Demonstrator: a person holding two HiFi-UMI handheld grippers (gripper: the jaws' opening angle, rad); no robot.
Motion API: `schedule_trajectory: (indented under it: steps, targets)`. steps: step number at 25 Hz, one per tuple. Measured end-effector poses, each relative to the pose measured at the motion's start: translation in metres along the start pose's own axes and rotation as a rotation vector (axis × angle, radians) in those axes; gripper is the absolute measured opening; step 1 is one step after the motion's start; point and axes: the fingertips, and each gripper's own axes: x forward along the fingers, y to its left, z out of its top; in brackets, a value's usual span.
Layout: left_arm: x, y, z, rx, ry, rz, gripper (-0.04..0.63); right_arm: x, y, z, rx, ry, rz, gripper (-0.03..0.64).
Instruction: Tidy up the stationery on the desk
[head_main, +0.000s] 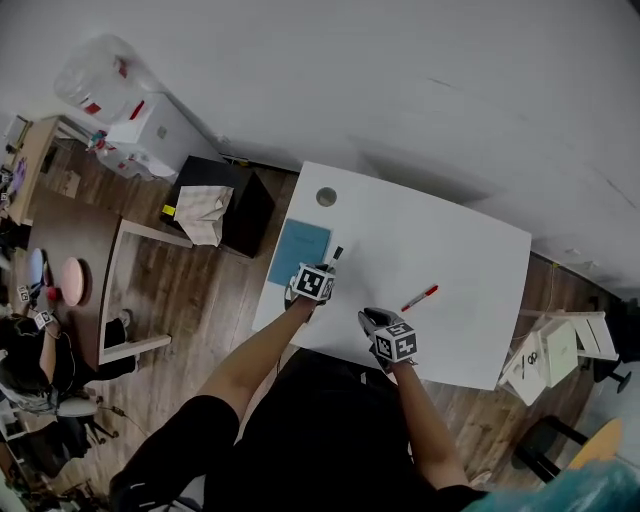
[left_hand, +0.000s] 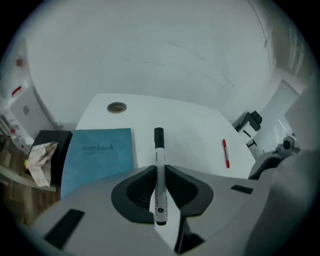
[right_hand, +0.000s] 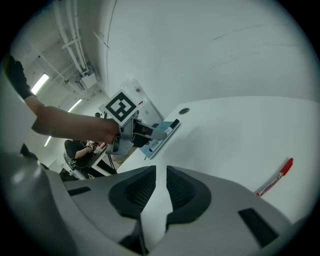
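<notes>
Notebook (head_main: 299, 251) lies at the left of the desk (head_main: 470, 240). Your left gripper (left_hand: 159, 187) clamps the marker (left_hand: 159, 165), cap pointing far. Your right gripper (right_hand: 161, 192) is slightly parted and empty. The red pen (head_main: 420, 298) lies to its right, long axis slanting far-right, nearer this hand.

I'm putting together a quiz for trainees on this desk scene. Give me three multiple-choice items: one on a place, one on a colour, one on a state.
1. Where on the desk does the blue notebook lie in the head view?
A. left edge
B. right edge
C. middle

2. What colour is the loose pen?
A. green
B. red
C. yellow

3. The left hand-held gripper is:
A. open and empty
B. shut on a marker
C. shut on an eraser

Answers:
1. A, it lies along the desk's left edge.
2. B, its barrel is red.
3. B, its jaws clamp the white, black-capped marker.
</notes>
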Motion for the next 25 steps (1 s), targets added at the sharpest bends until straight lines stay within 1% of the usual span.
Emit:
schedule_trajectory:
  steps: [2, 5, 6, 9, 12, 15, 18, 21, 23, 25]
  targets:
    - [0.006, 0.007, 0.007, -0.061, -0.008, -0.004, 0.074, 0.003, -0.005, 0.009, -0.002, 0.019, -0.029, 0.08]
    - [0.018, 0.017, 0.006, -0.125, 0.004, 0.0, 0.074, 0.009, -0.013, 0.031, 0.028, -0.003, -0.067, 0.08]
    - [0.022, 0.019, 0.005, -0.139, 0.01, 0.005, 0.074, 0.011, -0.014, 0.037, 0.041, -0.017, -0.074, 0.08]
    - [0.033, 0.021, 0.002, -0.149, 0.031, 0.021, 0.074, 0.017, -0.013, 0.048, 0.055, -0.04, -0.075, 0.08]
    - [0.037, 0.022, -0.005, -0.188, 0.055, 0.023, 0.074, 0.023, -0.005, 0.047, 0.029, -0.017, -0.056, 0.08]
    - [0.04, 0.026, -0.006, -0.218, 0.062, 0.032, 0.074, 0.023, -0.005, 0.042, 0.009, 0.009, -0.034, 0.08]
    - [0.043, 0.025, -0.007, -0.241, 0.057, 0.047, 0.074, 0.015, -0.014, 0.033, -0.002, 0.027, -0.023, 0.08]
    - [0.043, 0.023, -0.008, -0.303, 0.043, 0.057, 0.074, 0.007, -0.027, 0.026, 0.008, 0.033, -0.016, 0.08]
    - [0.043, 0.024, -0.007, -0.293, 0.048, 0.067, 0.074, 0.002, -0.033, 0.023, 0.016, 0.034, -0.011, 0.08]
    - [0.044, 0.024, -0.007, -0.252, 0.06, 0.085, 0.074, -0.001, -0.035, 0.019, 0.017, 0.037, -0.003, 0.078]
